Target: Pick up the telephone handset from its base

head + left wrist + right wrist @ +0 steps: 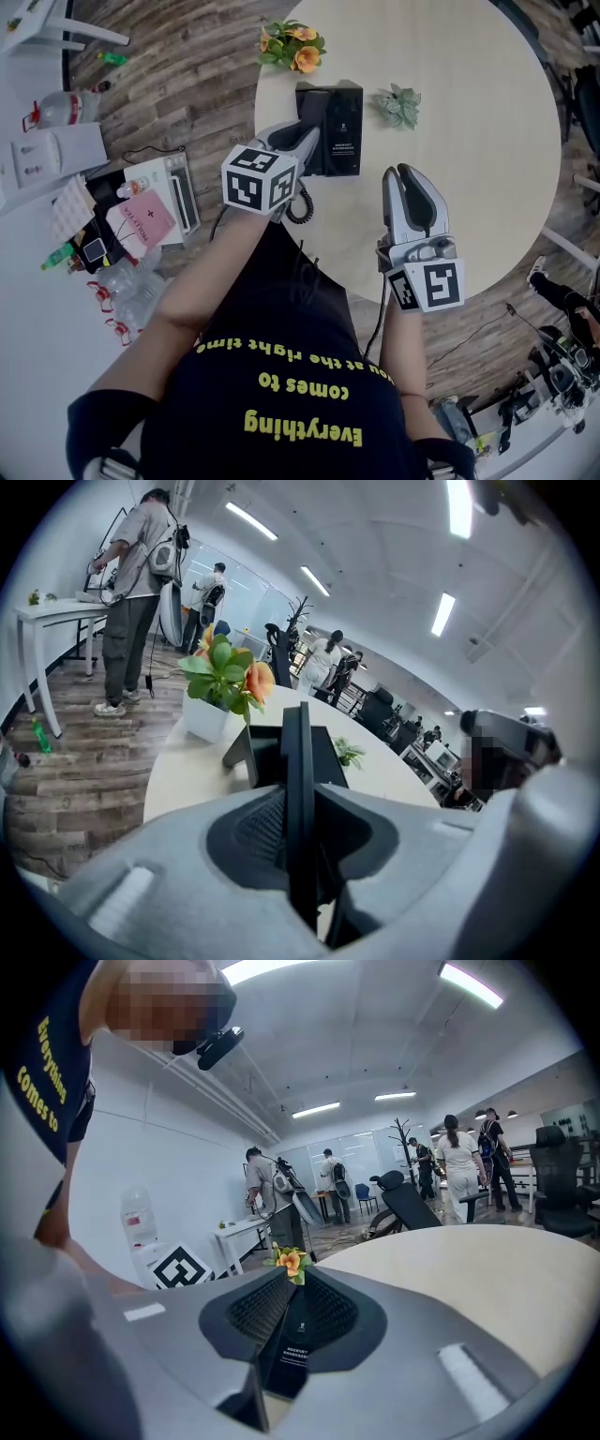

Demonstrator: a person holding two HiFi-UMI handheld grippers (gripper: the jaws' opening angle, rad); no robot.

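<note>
The black telephone base (336, 127) stands on the round cream table (487, 141), its coiled cord (300, 204) hanging by the table's near edge. My left gripper (302, 136) is at the base's left side, shut on the black handset (298, 761). That handset stands edge-on between the jaws in front of the base (328, 754). In the head view the gripper hides the handset, and I cannot tell whether it is clear of the cradle. My right gripper (405, 172) rests to the right of the base, jaws slightly apart and holding nothing. The base (292, 1349) shows through that gap.
A pot of orange flowers (292, 45) stands beyond the base, and a small green plant (398, 105) to its right. Boxes, bottles and bags (141, 216) litter the floor at the left. Cables and gear (553, 366) lie at the right. People stand in the background.
</note>
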